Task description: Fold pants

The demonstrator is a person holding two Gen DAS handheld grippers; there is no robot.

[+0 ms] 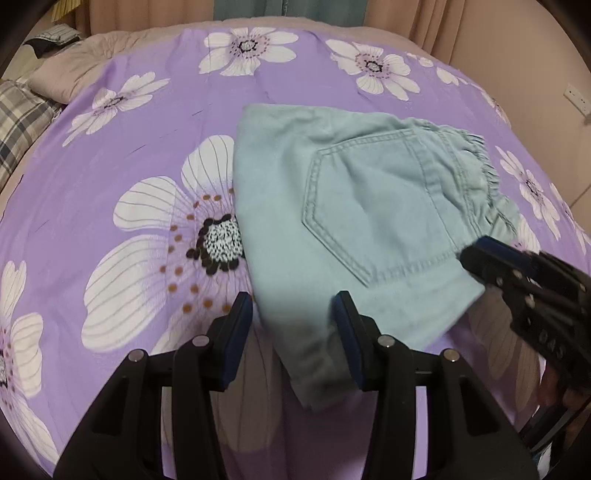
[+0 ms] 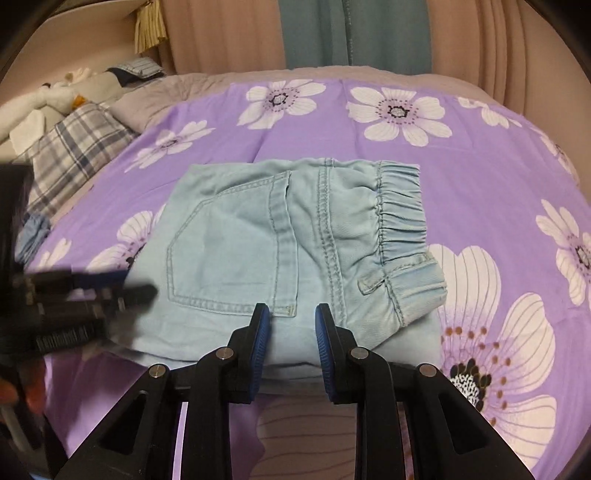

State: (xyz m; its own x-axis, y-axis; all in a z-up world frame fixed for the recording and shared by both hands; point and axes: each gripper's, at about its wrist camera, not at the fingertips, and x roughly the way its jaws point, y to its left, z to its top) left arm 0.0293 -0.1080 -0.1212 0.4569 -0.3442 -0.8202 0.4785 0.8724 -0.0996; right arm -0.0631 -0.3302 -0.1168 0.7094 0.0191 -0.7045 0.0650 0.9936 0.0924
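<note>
Light blue denim pants (image 1: 354, 206) lie folded into a compact stack on the purple flowered sheet (image 1: 147, 147), back pocket up and elastic waistband to the right. My left gripper (image 1: 295, 314) is open and empty over the stack's near left corner. My right gripper (image 2: 291, 325) is open and empty just above the stack's near edge (image 2: 295, 350). The right gripper also shows in the left wrist view (image 1: 517, 280) at the pants' right corner. The left gripper appears blurred at the left of the right wrist view (image 2: 85, 295). The pants (image 2: 277, 240) show their pocket and waistband.
A plaid pillow (image 2: 77, 147) and piled bedding (image 2: 55, 96) lie at the bed's far left. Curtains (image 2: 351, 33) hang behind the bed. A wall socket (image 1: 578, 98) is at the right. The purple sheet (image 2: 498, 184) surrounds the pants on all sides.
</note>
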